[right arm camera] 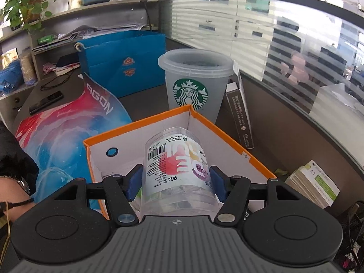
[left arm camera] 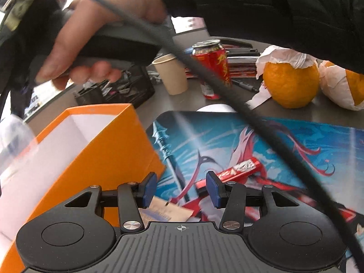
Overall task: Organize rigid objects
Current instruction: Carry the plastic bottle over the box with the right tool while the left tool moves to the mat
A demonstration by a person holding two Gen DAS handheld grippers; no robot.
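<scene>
Clear plastic jar (right arm camera: 177,170), printed label and barcode uppermost, lying on its side between the fingers of the right gripper (right arm camera: 176,183), whose blue pads pinch it at both flanks. The jar hangs over the open orange box (right arm camera: 229,136), above its white interior and not yet resting on the floor of it. Step in hand, as judged: carrying the jar into the box. The next move calls for lowering until the jar is supported, then spreading the fingers; a rounded wall may let it roll once freed.

Left gripper (left arm camera: 181,187): fingers partly spread, nothing between them, poised at the near corner of the same box over the printed desk mat (left arm camera: 284,141). A red snack bar (left arm camera: 236,170) lies on the mat just beyond its right finger, a likely next item.

Surroundings: frosted Starbucks cup (right arm camera: 193,79) and blue bag (right arm camera: 127,61) behind the box; red can (left arm camera: 212,66), paper cup (left arm camera: 171,75) and oranges (left arm camera: 291,84) on the desk.
</scene>
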